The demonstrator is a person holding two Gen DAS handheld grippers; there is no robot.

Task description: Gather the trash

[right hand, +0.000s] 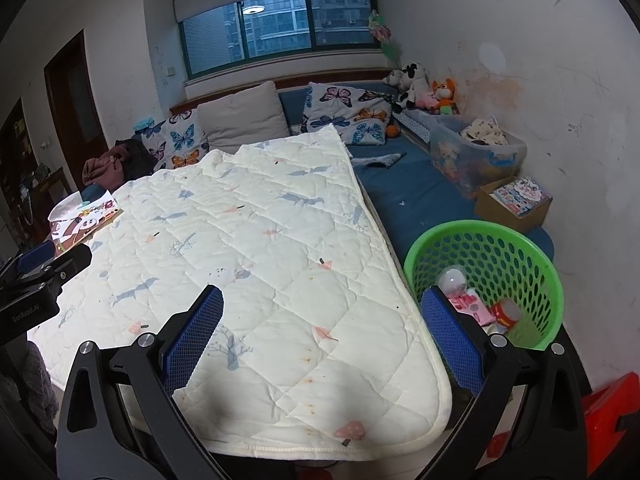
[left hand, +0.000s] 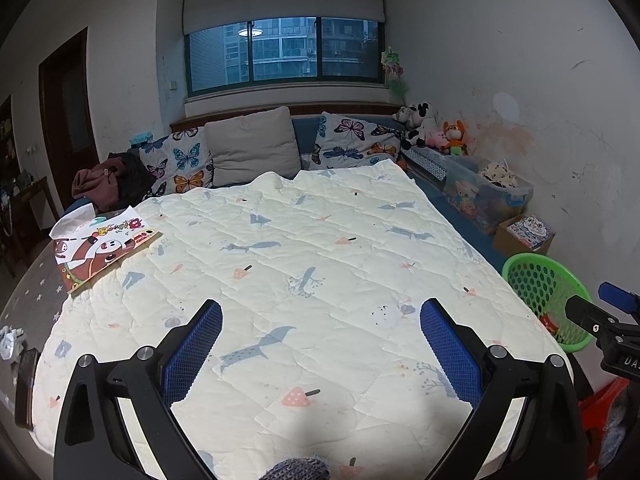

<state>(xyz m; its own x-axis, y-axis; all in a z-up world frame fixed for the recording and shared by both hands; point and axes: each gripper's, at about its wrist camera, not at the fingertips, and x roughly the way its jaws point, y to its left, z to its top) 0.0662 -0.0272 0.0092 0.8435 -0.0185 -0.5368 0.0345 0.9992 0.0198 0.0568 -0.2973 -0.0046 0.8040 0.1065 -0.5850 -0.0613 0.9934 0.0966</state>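
A green perforated basket point(right hand: 516, 248) stands right of the quilted surface and also shows in the left wrist view point(left hand: 536, 276). It holds a clear round lid point(right hand: 451, 280), a pink packet point(right hand: 470, 306) and a red-and-white cup point(right hand: 505, 313). My right gripper point(right hand: 322, 322) is open and empty, over the quilt's right edge beside the basket. My left gripper point(left hand: 320, 334) is open and empty above the cream quilt point(left hand: 280, 264). The right gripper's fingers show at the right edge of the left wrist view point(left hand: 588, 316).
A cartoon picture book point(left hand: 100, 248) lies at the quilt's far left corner. Butterfly pillows point(left hand: 180, 164), a grey cushion and plush toys sit at the back. A clear storage bin point(right hand: 476, 152) and a cardboard box point(right hand: 516, 200) stand at the right wall. A red stool point(right hand: 612, 408) is at lower right.
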